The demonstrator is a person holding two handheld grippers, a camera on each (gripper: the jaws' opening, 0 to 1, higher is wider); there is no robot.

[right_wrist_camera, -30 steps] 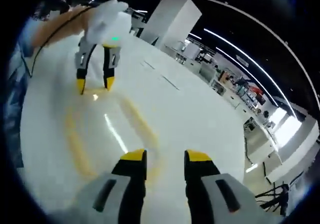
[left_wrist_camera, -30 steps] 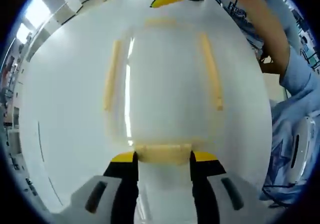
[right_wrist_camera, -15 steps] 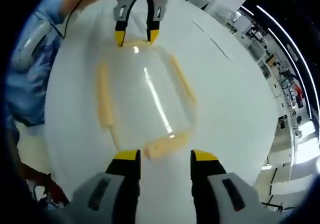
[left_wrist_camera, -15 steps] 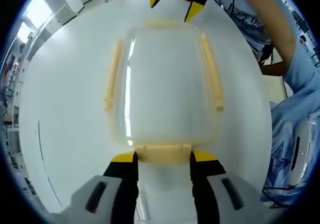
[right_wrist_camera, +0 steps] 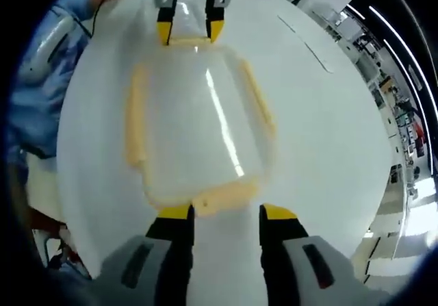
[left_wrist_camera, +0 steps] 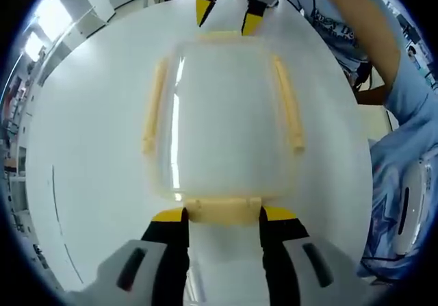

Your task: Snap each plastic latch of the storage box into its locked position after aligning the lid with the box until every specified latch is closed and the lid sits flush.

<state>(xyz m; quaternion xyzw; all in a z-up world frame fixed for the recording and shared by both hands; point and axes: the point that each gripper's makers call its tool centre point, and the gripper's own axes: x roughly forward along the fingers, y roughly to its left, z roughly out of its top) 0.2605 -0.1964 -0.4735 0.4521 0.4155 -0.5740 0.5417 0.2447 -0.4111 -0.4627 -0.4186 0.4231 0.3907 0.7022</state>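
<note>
Storage box of translucent plastic [left_wrist_camera: 220, 114] with its clear lid on sits flat near the middle of the round white desk [left_wrist_camera: 89, 148], and everything else takes its place from that box. Four pale yellow plastic latches edge it. In the left gripper view, the near-end latch [left_wrist_camera: 222, 210] lies just in front of the left claw [left_wrist_camera: 220, 215], between its two yellow-tipped jaws, which stand wide apart on either side of it; whether they touch it cannot be told. The long side latches [left_wrist_camera: 154, 107] and [left_wrist_camera: 287, 104] run along the box's two flanks. At the far end of the box, the right claw [left_wrist_camera: 224, 15] comes down from above, its yellow tips spread open just over the far-end latch [left_wrist_camera: 220, 35].

In the right gripper view the same box [right_wrist_camera: 198, 121] appears from the opposite end. The right claw [right_wrist_camera: 220, 213] straddles the latch nearest it [right_wrist_camera: 222, 200], jaws held wide, with the latch at or just beyond its tips. Across the box the left claw [right_wrist_camera: 189, 27] stands open at the other end. A person's blue sleeve [left_wrist_camera: 404, 114] shows beside the desk.
</note>
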